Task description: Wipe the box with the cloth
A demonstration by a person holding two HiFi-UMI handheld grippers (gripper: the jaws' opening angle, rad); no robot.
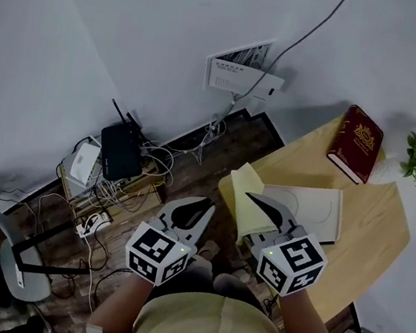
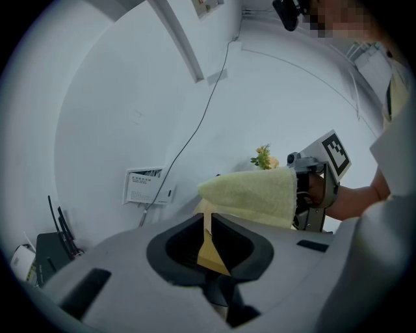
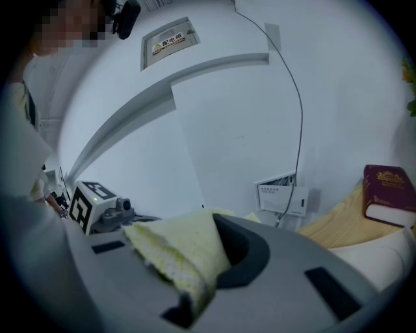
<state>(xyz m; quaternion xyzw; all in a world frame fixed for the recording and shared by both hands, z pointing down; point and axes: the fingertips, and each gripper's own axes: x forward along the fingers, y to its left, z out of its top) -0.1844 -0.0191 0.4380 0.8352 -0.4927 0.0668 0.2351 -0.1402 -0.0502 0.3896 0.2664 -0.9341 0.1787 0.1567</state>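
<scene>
Cloth is in the right gripper; the box waits just ahead at 1 o'clock.

Nearest, the left gripper (image 1: 203, 203) has its jaws together with nothing in them and hangs off the table (image 1: 377, 223) edge. Beside it, the right gripper (image 1: 257, 210) is pinched tight on the yellow cloth (image 1: 246, 186), which sticks up toward 11 o'clock. Just past that, the flat white box (image 1: 308, 207) lies on the table, its long side running from 9 to 3 o'clock. The right gripper is nearer, so I think it should go forward and down.
</scene>
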